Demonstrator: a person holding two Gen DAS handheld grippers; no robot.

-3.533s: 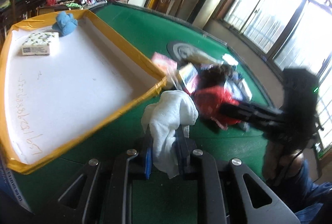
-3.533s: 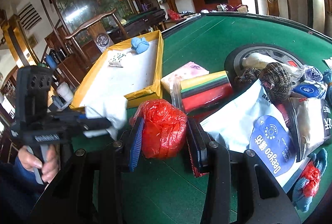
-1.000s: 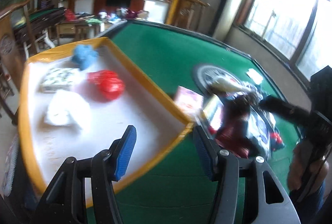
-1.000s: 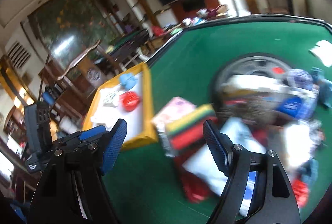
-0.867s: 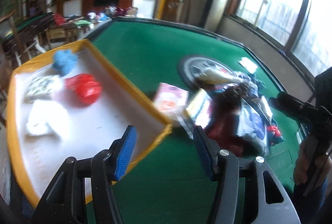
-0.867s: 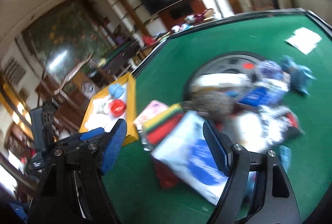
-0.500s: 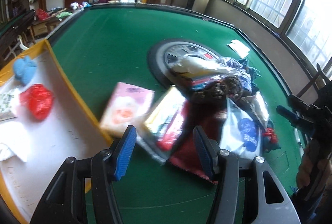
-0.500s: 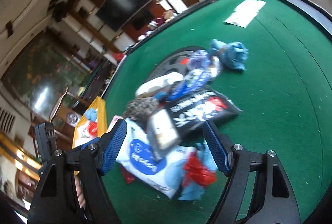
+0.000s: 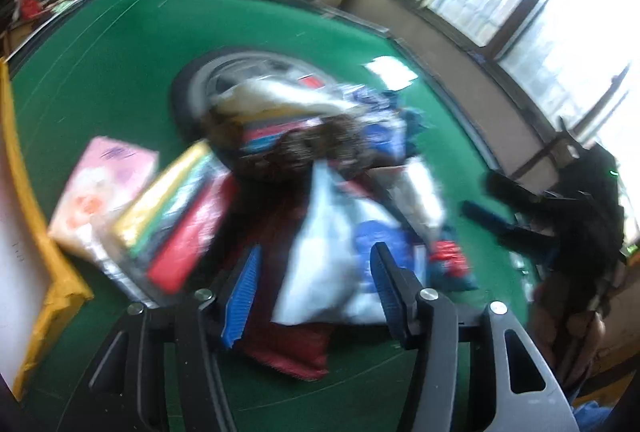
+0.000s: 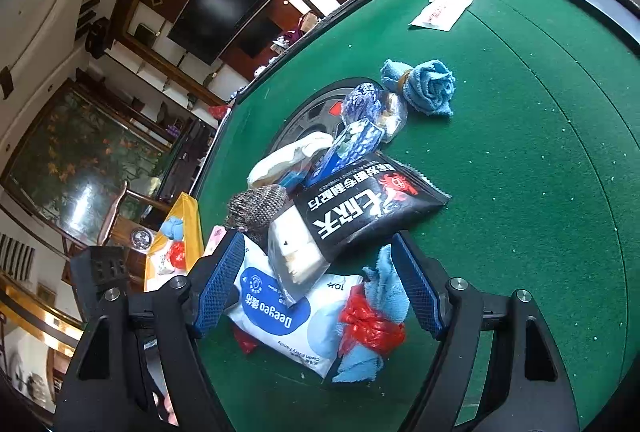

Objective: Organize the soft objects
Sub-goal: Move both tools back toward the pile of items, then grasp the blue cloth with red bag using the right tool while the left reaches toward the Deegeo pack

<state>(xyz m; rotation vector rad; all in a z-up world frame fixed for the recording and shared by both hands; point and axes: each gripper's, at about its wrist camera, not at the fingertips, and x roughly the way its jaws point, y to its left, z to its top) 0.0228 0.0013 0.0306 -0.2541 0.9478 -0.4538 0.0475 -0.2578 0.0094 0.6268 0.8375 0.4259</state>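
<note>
Soft objects heaped on the green felt bench (image 10: 520, 160), around a glossy white wipes pack (image 10: 280, 316).

Crinkled red-and-blue cloth bundle (image 10: 372, 316) beside the pack, between the right gripper (image 10: 316, 284)'s wide, empty jaws; left gripper (image 9: 312, 288) angled down over the pack, closing, gripping nothing.

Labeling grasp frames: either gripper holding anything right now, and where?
Nothing held. The left gripper is closing above the white wipes pack, not touching; the right gripper is open.
</note>
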